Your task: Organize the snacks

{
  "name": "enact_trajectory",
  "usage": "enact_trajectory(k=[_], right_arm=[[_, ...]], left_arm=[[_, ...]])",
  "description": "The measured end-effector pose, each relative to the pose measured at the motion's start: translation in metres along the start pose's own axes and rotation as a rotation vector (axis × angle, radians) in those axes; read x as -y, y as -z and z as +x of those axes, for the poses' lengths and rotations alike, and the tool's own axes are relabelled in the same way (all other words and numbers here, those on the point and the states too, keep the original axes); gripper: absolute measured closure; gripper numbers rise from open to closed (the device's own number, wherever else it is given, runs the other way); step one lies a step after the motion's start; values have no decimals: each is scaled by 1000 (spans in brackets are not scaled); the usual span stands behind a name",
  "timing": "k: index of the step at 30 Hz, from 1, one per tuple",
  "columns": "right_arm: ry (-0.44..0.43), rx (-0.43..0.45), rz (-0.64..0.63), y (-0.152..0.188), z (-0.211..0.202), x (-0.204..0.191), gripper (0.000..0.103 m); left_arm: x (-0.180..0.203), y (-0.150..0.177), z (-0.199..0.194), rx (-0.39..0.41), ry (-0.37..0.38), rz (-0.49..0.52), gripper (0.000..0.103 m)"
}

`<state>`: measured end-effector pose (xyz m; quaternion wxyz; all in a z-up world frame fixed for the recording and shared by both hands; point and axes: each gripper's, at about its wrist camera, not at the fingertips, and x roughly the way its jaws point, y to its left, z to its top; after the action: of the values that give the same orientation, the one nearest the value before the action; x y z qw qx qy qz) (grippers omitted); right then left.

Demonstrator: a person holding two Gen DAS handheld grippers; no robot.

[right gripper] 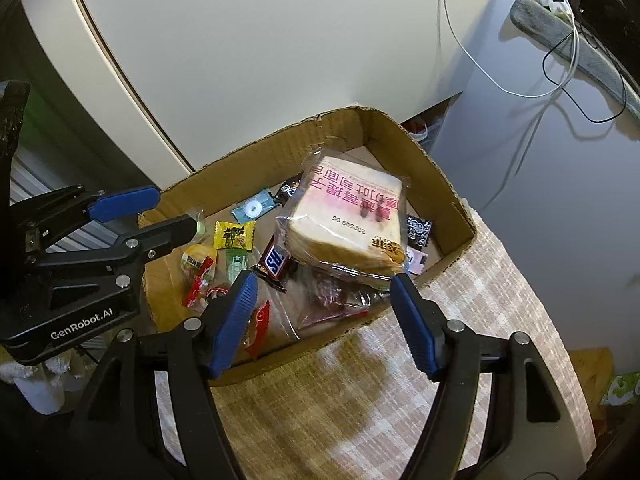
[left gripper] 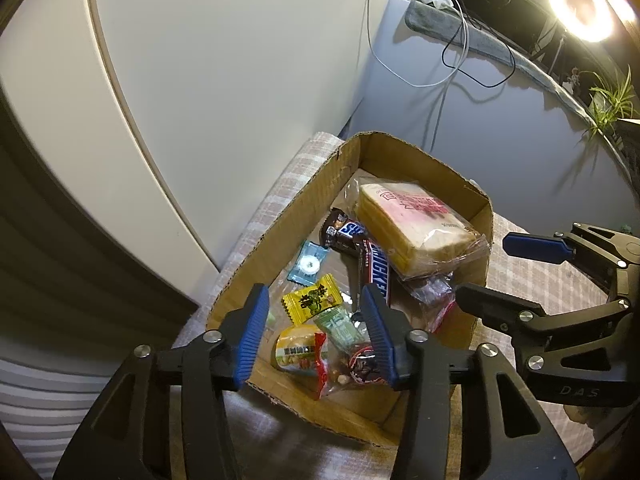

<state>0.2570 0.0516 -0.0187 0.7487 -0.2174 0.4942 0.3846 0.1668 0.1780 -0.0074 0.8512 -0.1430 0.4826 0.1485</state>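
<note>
Cardboard box (right gripper: 440, 184) sits centre frame on a checked cloth (right gripper: 400, 400). Inside: bagged sliced bread (right gripper: 352, 216) at upper right, resting on Snickers bars (left gripper: 376, 268); small candies (left gripper: 312, 300) at lower left. Left tool (left gripper: 316, 328) spread, empty, above the candies. Right tool (right gripper: 324, 308) spread, empty, at the box's near edge.

Behind your table covered in beige checked woven cloth (right gripper: 460, 320) stands a tall cream cabinet (left gripper: 240, 60). You'll see white and black cables (left gripper: 452, 52) hanging beside a glowing ring light (left gripper: 582, 2) and a green plant (left gripper: 612, 100).
</note>
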Motion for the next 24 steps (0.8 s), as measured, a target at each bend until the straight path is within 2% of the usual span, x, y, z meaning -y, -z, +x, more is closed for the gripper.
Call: enact_trajectory(k=[5, 22, 24], right_arm=[[29, 5, 12, 2, -4, -1, 31], [86, 74, 7, 17, -44, -4, 31], [95, 76, 10, 18, -47, -4, 31]], left_arm=[[-1, 3, -4, 1, -3, -6, 49], [6, 10, -21, 12, -8, -8, 44], [6, 12, -25, 19, -14, -9, 41]])
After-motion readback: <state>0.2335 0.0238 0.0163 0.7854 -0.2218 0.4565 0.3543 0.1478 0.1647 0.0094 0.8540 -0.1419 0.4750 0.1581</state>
